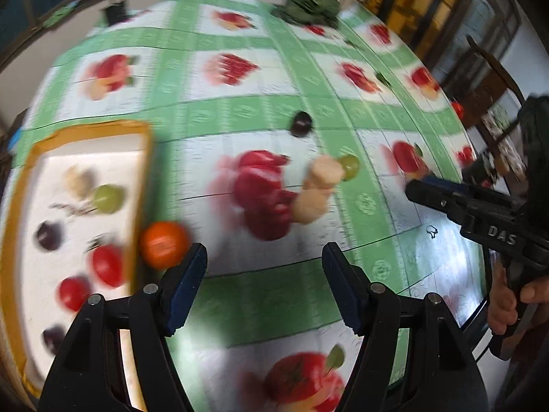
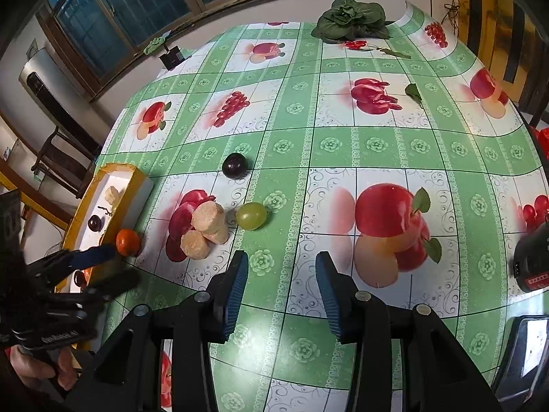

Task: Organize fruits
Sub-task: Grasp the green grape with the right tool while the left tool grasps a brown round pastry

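Note:
A white tray with an orange rim (image 1: 144, 171) (image 2: 137, 178) sits at the table's left and holds a green grape (image 1: 108, 199), dark plums (image 1: 48, 235), red fruits (image 1: 106, 264) and a beige piece (image 1: 77, 180). An orange tangerine (image 1: 164, 243) (image 2: 127, 242) lies on the cloth against the tray's outer wall, just beyond the left finger of my left gripper (image 1: 266, 274) (image 2: 106, 269), which is open and empty. Farther out lie a dark plum (image 2: 234, 166), a green grape (image 2: 251, 215) and stacked beige pieces (image 2: 206, 230). My right gripper (image 2: 282, 292) hangs open and empty, short of the grape.
The table wears a green-and-white cloth printed with fruit pictures. A leafy green vegetable (image 2: 350, 17) and a black box (image 2: 173, 56) stand at the far edge, with a loose leaf (image 2: 413, 92) nearer. A black device (image 2: 532, 261) and a screen (image 2: 528, 350) are at the right.

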`<action>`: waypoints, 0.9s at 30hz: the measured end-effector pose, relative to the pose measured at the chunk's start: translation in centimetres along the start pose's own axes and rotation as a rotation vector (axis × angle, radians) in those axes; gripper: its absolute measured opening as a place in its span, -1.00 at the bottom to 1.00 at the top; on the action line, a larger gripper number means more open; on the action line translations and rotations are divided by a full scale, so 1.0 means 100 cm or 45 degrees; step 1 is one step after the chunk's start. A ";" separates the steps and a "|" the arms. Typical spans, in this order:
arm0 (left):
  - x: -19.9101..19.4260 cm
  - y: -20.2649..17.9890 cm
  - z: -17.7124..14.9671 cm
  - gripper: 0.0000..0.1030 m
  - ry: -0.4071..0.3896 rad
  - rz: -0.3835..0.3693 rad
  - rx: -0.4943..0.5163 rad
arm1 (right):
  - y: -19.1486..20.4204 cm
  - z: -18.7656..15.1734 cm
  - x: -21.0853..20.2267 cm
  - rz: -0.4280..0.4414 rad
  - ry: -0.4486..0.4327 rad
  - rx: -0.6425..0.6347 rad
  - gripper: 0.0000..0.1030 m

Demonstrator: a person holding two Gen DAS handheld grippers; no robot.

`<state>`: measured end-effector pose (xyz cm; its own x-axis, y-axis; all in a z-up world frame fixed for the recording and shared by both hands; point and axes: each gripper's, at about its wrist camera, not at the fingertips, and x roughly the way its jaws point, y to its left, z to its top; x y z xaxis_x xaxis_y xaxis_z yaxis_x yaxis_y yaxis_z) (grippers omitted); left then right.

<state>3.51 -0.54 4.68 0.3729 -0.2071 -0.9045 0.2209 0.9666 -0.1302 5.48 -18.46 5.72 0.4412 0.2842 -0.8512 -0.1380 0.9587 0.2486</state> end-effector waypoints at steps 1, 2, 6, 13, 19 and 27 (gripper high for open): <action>0.006 -0.004 0.003 0.33 0.014 -0.014 0.013 | 0.001 0.001 0.000 -0.004 0.002 -0.007 -0.17; 0.013 -0.009 0.006 0.33 0.023 -0.038 0.028 | 0.002 0.003 0.002 -0.006 0.004 -0.015 -0.17; 0.029 -0.020 0.016 0.33 0.023 -0.067 0.074 | 0.006 0.009 0.010 0.001 0.030 -0.039 -0.17; 0.046 -0.025 0.026 -0.47 0.035 -0.083 0.129 | 0.011 0.015 0.035 0.015 0.096 -0.068 -0.19; 0.040 -0.015 0.016 -0.47 0.044 -0.109 0.106 | 0.021 0.023 0.055 0.016 0.123 -0.098 -0.23; 0.033 -0.004 0.007 -0.47 0.055 -0.117 0.039 | 0.038 0.033 0.071 -0.008 0.116 -0.188 -0.40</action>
<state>5.27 -1.68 2.06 0.3107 -0.2873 -0.9060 0.2803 0.9385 -0.2015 11.08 -12.79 2.11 0.3613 0.2700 -0.8925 -0.2674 0.9470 0.1782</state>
